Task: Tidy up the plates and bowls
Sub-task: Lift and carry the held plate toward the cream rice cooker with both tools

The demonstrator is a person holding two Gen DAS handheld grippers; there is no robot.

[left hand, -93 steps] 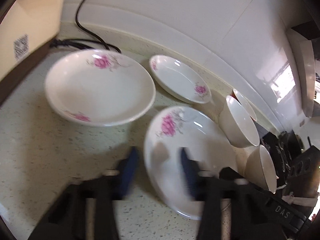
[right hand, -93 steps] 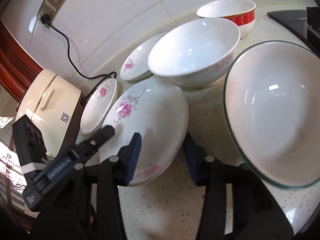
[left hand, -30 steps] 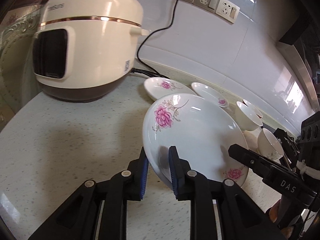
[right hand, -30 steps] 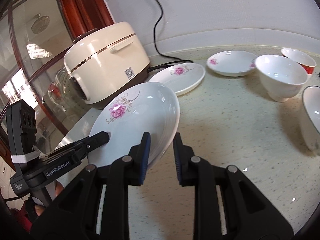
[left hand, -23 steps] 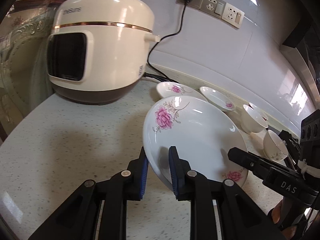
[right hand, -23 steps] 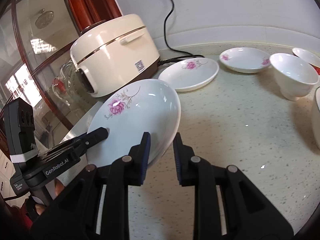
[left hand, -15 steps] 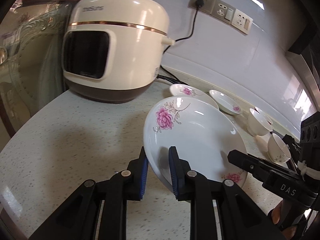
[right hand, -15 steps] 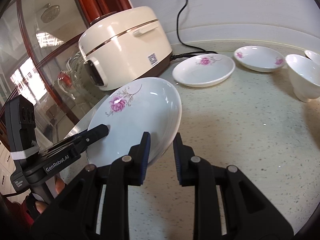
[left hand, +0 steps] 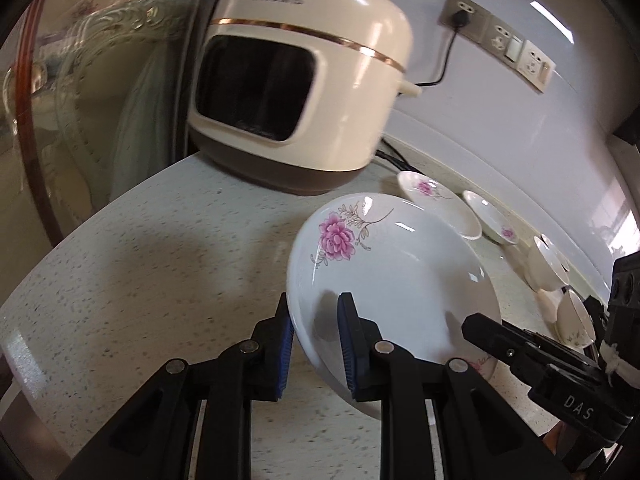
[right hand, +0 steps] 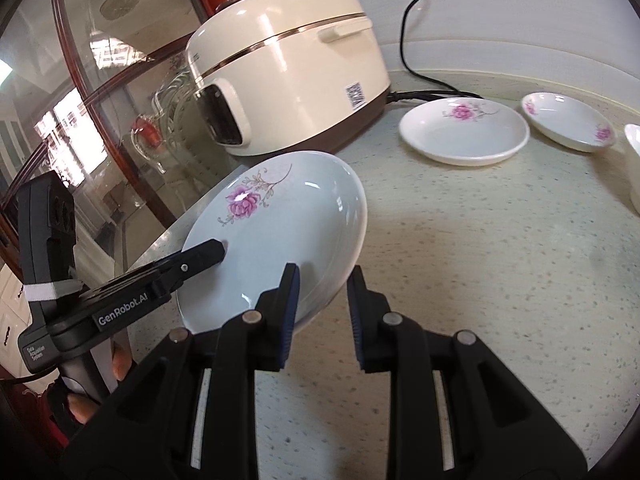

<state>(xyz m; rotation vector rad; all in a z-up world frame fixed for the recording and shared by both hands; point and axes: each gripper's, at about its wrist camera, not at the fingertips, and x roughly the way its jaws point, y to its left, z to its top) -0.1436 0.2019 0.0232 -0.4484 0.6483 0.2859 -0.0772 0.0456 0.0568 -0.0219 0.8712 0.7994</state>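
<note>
A: Left claw is pinching the near rim of the big plate, lower centre of the left view, blue pads on either face. Right claw is gripping the opposite rim, lower centre of the right view.

B: So both clamped on the same plate?

A: Yes. Plate is hanging tilted above the counter, flower at its far edge. Can't tell if any part is touching the counter.

B: Rest of the dishes?

A: Two smaller plates, one just right of the rice cooker, another beyond it at upper right. Bowls are sitting at the right edge of the left view.

B: Risks?

A: Glazed rim plus narrow pads, so it's looking slippery. If the two claws are pulling apart or twisting unevenly, one rim could be sliding out and the plate dropping. Also the counter edge is close at lower left; setting down there could be leaving it overhanging.
</note>
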